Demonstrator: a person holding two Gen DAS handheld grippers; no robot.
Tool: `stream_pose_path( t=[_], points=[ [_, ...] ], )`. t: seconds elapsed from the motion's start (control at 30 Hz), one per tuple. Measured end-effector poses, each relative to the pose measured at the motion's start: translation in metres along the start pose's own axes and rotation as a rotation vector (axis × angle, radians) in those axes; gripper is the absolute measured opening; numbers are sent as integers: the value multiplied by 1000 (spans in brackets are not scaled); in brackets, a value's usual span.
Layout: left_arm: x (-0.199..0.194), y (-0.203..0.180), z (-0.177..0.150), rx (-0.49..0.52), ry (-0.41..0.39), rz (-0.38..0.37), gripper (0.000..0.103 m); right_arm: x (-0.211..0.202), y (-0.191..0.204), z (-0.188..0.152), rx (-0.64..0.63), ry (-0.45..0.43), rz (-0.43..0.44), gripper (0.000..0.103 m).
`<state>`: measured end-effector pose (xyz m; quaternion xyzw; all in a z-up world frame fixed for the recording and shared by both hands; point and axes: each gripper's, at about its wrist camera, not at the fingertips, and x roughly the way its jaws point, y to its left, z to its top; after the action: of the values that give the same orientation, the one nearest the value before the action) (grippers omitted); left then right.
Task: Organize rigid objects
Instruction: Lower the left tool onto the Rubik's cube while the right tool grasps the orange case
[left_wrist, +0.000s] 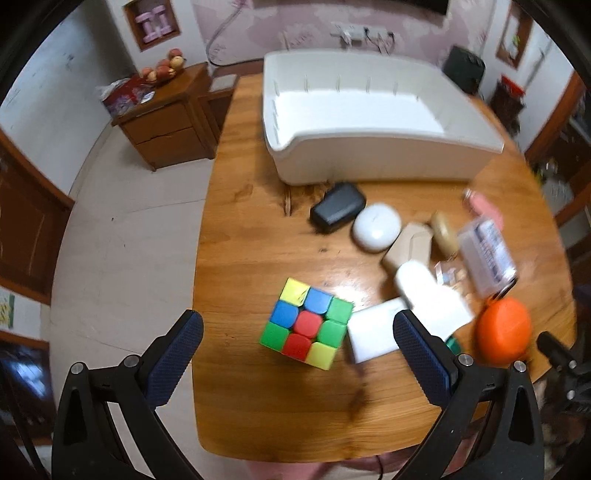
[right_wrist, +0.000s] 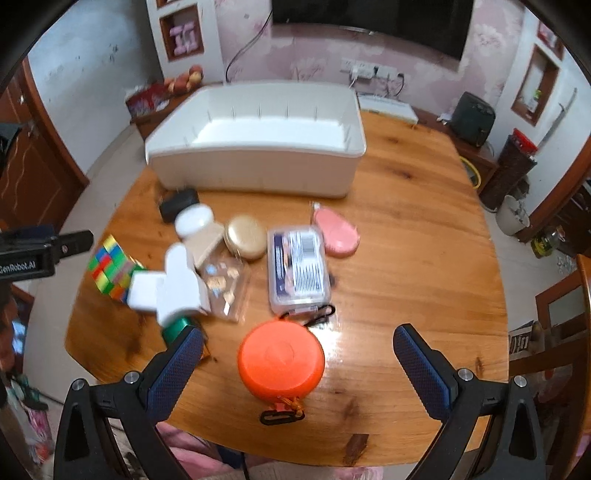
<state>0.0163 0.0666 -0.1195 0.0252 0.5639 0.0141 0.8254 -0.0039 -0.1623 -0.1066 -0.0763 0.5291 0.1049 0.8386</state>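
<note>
Left gripper (left_wrist: 298, 334) sits lowest in the left wrist frame, jaws spread wide, holding nothing; puzzle cube (left_wrist: 306, 328) lies on the table (left_wrist: 240, 258) between its fingers, frame centre-low. Right of the cube: white box (left_wrist: 373, 334) touching it, then a white carton (left_wrist: 432, 295), orange round case (left_wrist: 502, 330) at lower right. Upper centre: white bin (left_wrist: 369, 118), nothing inside as far as shows.

Right gripper (right_wrist: 298, 354) also wide open and holding nothing, orange round case (right_wrist: 281, 360) between its fingers, frame centre-low. Clear plastic box (right_wrist: 298, 269) above it, pink case (right_wrist: 337, 232) beyond.

Risks:
- Closing on the cube could nudge the white box and topple the carton leaning over it; the pile is tight.
- Orange case is round and smooth, so it may squirt out of a pinch. Its cord and clip (right_wrist: 282, 415) could snag.

Poor visibility:
- Both frames motion-blurred. Small clear bag (right_wrist: 221, 284) contents unreadable, possibly small beige pieces.
- Green item (right_wrist: 179, 328) under the carton mostly hidden.
- Black item (left_wrist: 338, 206) by the bin: can't identify.
</note>
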Motion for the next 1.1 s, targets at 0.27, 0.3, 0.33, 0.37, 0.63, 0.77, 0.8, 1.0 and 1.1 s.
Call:
stream_pose_path(
  t=[0.27, 0.3, 0.33, 0.37, 0.63, 0.77, 0.8, 1.0, 1.1],
  points=[
    [38, -14, 3, 153, 80, -5, 102, 49, 2, -18, -71, 113, 43, 103],
    [42, -15, 4, 167, 88, -4, 101, 53, 4, -20, -79, 121, 47, 103],
    [45, -16, 4, 174, 94, -1, 101, 57, 6, -20, -89, 129, 46, 103],
    [48, -16, 4, 181, 105, 1, 100, 60, 7, -21, -98, 134, 45, 103],
    [63, 0, 3, 161, 150, -67, 89, 78, 14, -19, -132, 160, 41, 98],
    [64, 5, 6, 128, 170, -115, 86, 88, 10, -19, -115, 204, 68, 90],
    [64, 6, 6, 122, 173, -120, 85, 90, 10, -19, -115, 211, 72, 88],
    [67, 6, 10, 79, 218, -112, 85, 95, 12, -22, -105, 220, 98, 81],
    [68, 0, 13, 87, 222, -66, 87, 94, 11, -24, -105, 216, 97, 81]
  ],
)
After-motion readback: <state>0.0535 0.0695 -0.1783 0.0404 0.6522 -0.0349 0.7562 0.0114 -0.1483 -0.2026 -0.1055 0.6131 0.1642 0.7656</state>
